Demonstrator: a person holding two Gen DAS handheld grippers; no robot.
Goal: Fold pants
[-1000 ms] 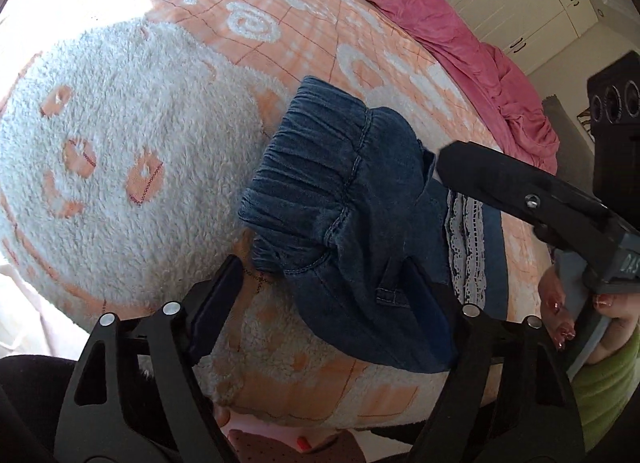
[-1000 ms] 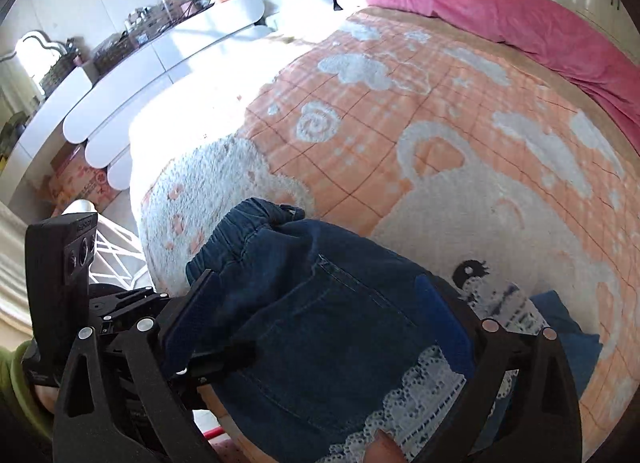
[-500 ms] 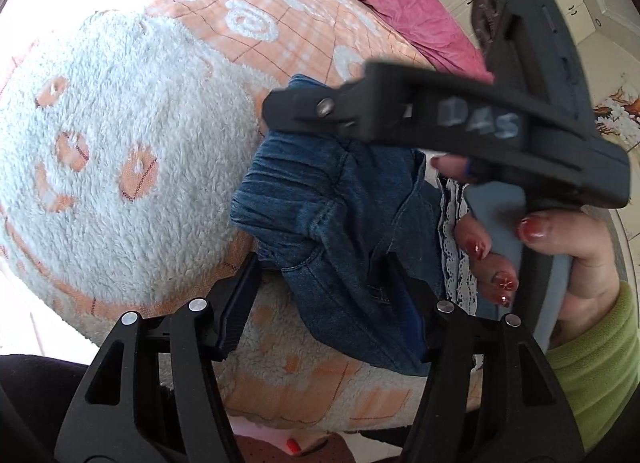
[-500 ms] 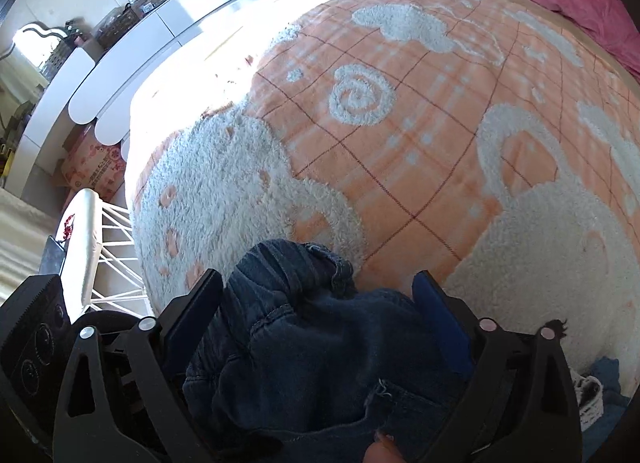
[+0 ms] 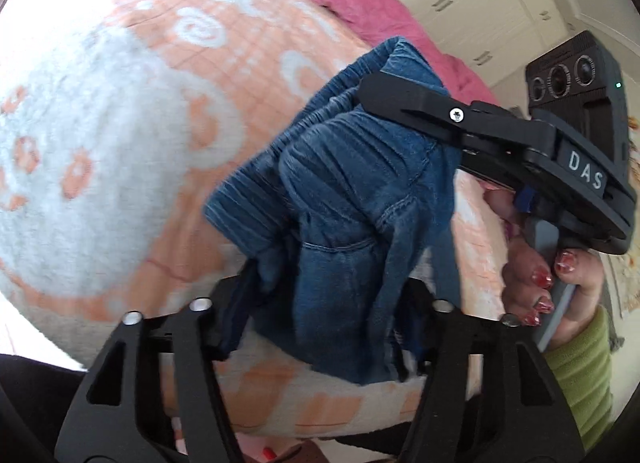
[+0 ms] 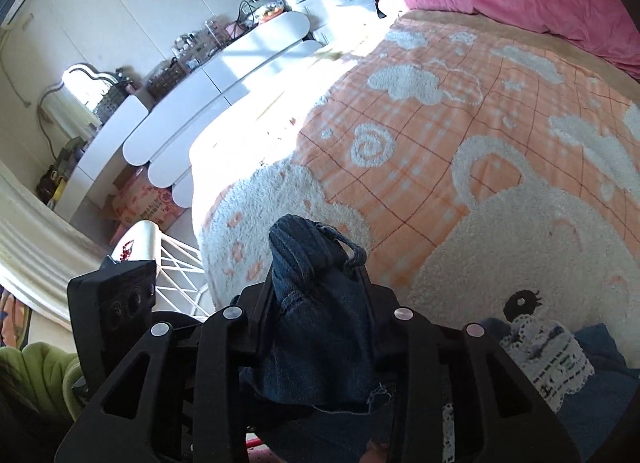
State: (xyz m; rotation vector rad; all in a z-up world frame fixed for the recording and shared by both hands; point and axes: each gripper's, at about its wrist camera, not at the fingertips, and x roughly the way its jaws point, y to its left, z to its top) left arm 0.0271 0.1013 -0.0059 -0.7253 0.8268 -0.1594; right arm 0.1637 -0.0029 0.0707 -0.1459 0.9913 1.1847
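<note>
Denim pants (image 5: 352, 223), soft, floppy and fairly light, hang bunched above the blanket (image 5: 100, 143): left gripper (image 5: 328, 303) at 6 o'clock pinches a fold, right gripper (image 6: 316, 295) pinches the gathered waistband, probably the firmest hold.

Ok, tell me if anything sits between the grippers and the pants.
Nothing visible does. The right gripper is shut on the bunched waistband of the pants, which are lifted off the blanket. The left gripper has the denim between its fingers too, but whether it is clamped is unclear.
</note>
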